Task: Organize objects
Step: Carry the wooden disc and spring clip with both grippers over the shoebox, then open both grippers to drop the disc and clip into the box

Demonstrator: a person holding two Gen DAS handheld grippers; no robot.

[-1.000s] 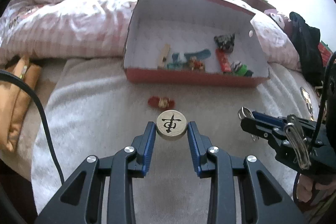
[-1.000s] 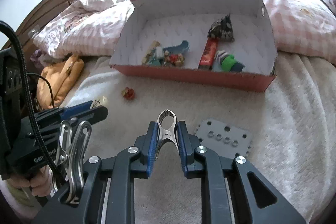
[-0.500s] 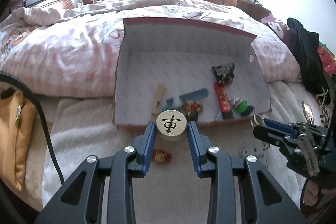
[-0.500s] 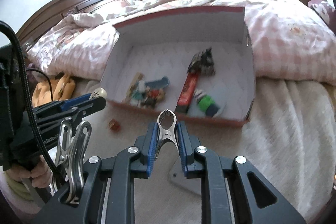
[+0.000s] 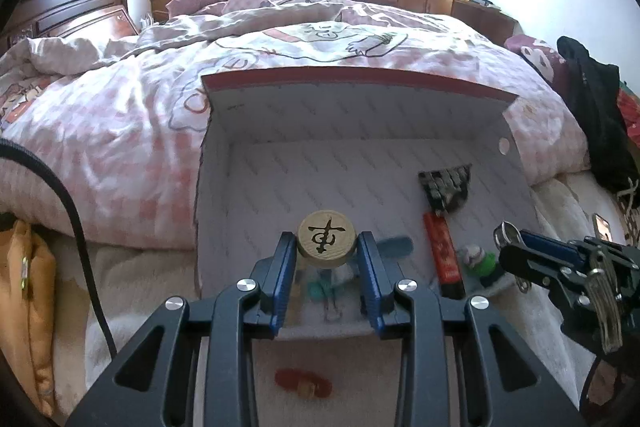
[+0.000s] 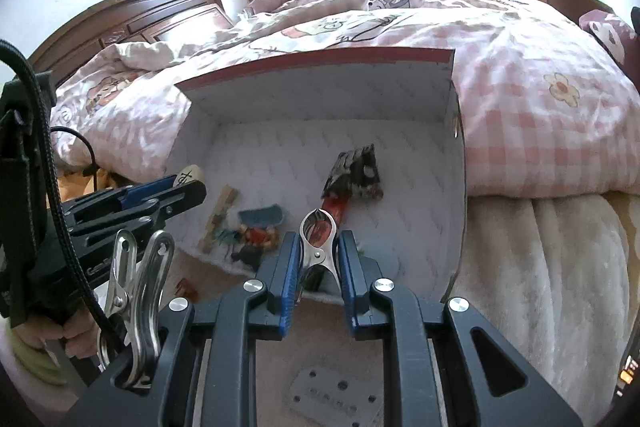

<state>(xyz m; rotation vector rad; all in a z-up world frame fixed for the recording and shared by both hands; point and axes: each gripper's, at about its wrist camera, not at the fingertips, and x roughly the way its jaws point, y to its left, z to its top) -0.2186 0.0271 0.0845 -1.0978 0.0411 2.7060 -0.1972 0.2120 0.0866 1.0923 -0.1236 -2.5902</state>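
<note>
My left gripper (image 5: 327, 251) is shut on a round wooden chess piece (image 5: 326, 238) with a black character, held over the front of the open red-and-white box (image 5: 360, 115). My right gripper (image 6: 319, 247) is shut on a metal clip (image 6: 318, 239), held over the box's front edge (image 6: 320, 95). Inside the box lie a red packet (image 5: 444, 255), a dark patterned pouch (image 5: 446, 187), a green toy (image 5: 478, 261), a wooden stick (image 6: 219, 219) and small figures (image 6: 256, 237). The right gripper also shows in the left wrist view (image 5: 510, 255), the left gripper in the right wrist view (image 6: 188, 183).
A small red toy (image 5: 303, 379) lies on the white blanket before the box. A grey perforated plate (image 6: 336, 397) lies under my right gripper. A pink quilt (image 5: 100, 131) is heaped behind the box. An orange bag (image 5: 24, 291) lies at left, dark clothes (image 5: 596, 123) at right.
Both grippers have risen and moved forward, from over the blanket to over the box's front part. Each keeps its hold. The red toy and grey plate now lie beneath and behind the fingertips.
</note>
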